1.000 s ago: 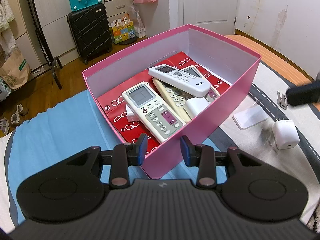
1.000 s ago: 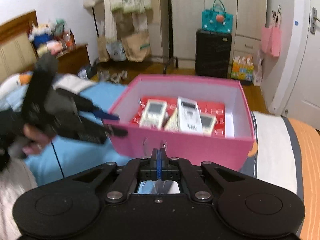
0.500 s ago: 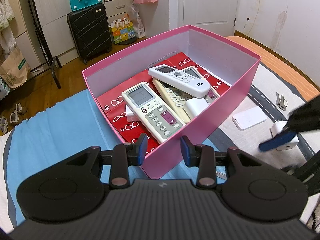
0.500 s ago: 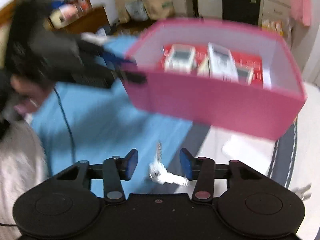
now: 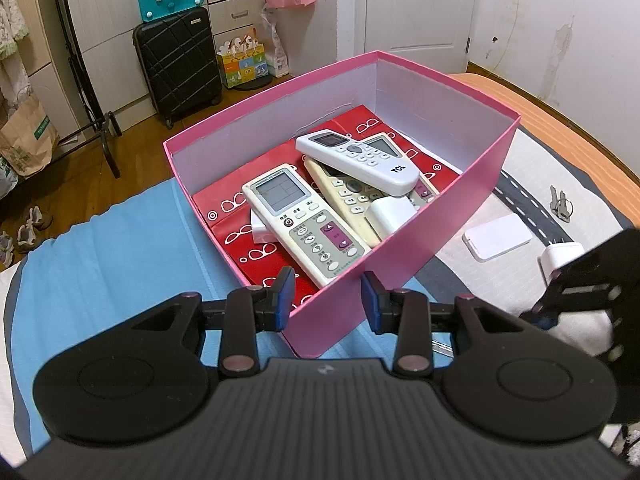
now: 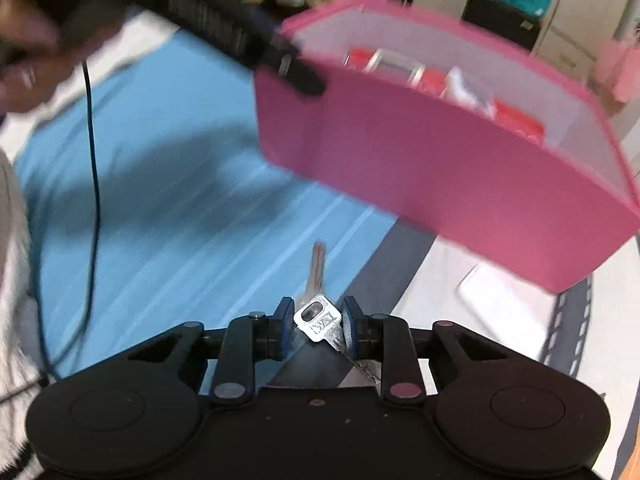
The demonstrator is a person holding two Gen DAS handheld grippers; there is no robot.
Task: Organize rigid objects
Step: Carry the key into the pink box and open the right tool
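Observation:
A pink box [image 5: 420, 236] sits on the bed holding three white remotes, one of them [image 5: 304, 220] nearest me, and a white adapter [image 5: 390, 216]. My left gripper [image 5: 328, 300] straddles the box's near corner and grips it; one of its fingers [image 6: 298, 76] lies on the pink wall [image 6: 420, 168]. My right gripper [image 6: 318, 326] is low over the blue sheet. Its jaws are closing, with a silver key bunch [image 6: 320, 316] between them, and both pads touch the key head. Its black frame [image 5: 592, 276] shows at the right edge of the left wrist view.
On the bed right of the box lie a flat white case [image 5: 498, 236], a white charger cube [image 5: 560, 258] and another key bunch [image 5: 560, 204]. A black suitcase [image 5: 176, 64] and bags stand on the floor beyond. A person's hand [image 6: 24, 52] and a black cable [image 6: 94, 152] are at the left.
My right gripper has sunk toward the bed; its jaws opened wide, then narrowed about the keys. In the left wrist view it came in from the right. My left gripper has kept still.

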